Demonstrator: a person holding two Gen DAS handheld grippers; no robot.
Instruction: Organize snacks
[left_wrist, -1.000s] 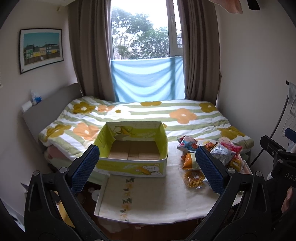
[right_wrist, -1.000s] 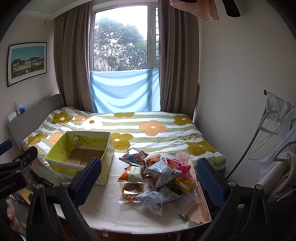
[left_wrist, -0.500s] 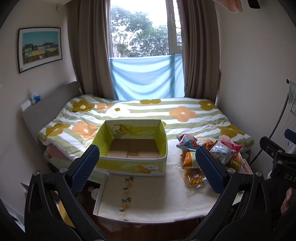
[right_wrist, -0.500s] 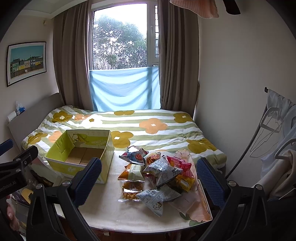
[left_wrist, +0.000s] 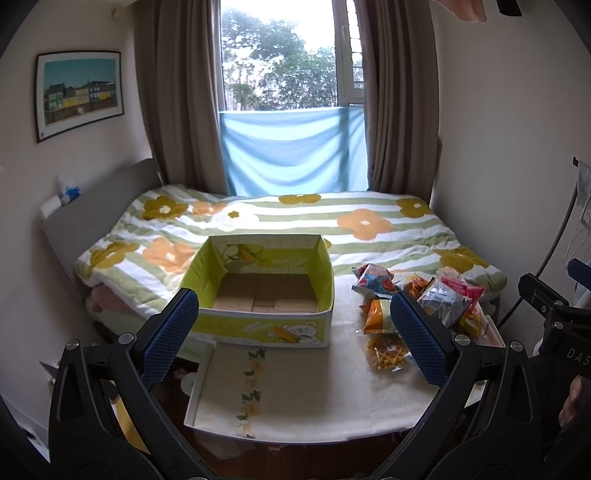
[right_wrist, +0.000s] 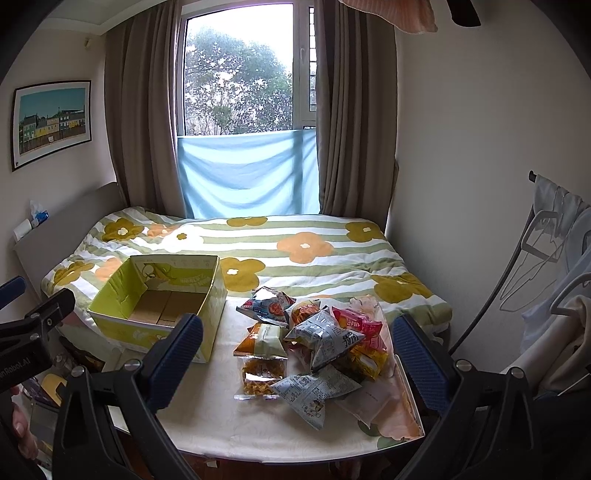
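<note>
An empty yellow-green cardboard box (left_wrist: 258, 291) stands on the left of a white table (left_wrist: 295, 387); it also shows in the right wrist view (right_wrist: 162, 299). A pile of snack bags (right_wrist: 317, 339) lies on the table's right side, seen in the left wrist view too (left_wrist: 413, 306). A clear waffle packet (right_wrist: 260, 374) and a grey-white bag (right_wrist: 314, 389) lie nearest me. My left gripper (left_wrist: 295, 332) is open and empty, held above the table's near edge. My right gripper (right_wrist: 299, 354) is open and empty, in front of the pile.
A bed with a flowered striped quilt (right_wrist: 295, 251) lies right behind the table. A clothes rack with hangers (right_wrist: 546, 258) stands at the right. The window with curtains (left_wrist: 288, 92) is at the back wall.
Both grippers have drifted slightly forward and up, so the table, box and snacks sit a little lower in both views. Nothing was taken hold of; the jaws stay open.
</note>
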